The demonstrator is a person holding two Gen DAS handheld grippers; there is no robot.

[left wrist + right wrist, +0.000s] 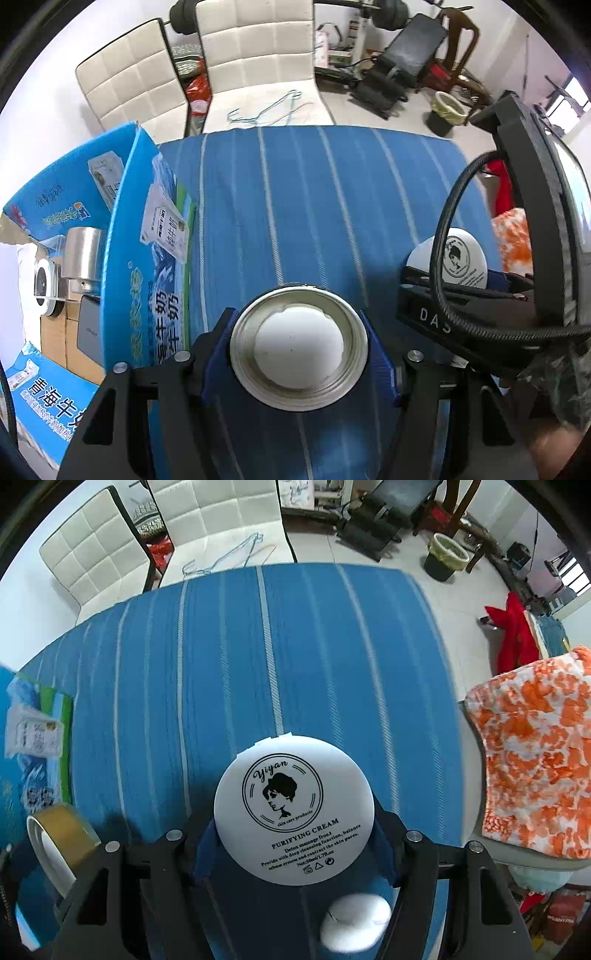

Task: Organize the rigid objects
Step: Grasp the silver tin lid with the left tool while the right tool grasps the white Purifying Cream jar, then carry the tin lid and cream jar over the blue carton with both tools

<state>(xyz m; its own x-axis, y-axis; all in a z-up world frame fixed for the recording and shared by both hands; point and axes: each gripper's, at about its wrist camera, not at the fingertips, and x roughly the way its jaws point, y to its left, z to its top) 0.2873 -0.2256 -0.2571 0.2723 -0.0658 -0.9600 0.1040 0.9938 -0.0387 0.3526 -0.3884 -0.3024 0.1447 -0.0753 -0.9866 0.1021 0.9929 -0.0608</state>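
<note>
**Two round things between blue fingers over the striped desk**

The white cream jar (293,816), its printed lid facing the camera, sits between the right gripper (293,853) fingers, which hug its sides; whether they press it I cannot tell. The left gripper (300,354) fingers are clamped on a tape roll (299,347) seen end-on. Both hang over the blue striped desk (229,664). A small white case (356,921) lies just below the jar. An open blue milk carton (147,258) stands at the left, white chairs (255,55) beyond the desk.
</note>
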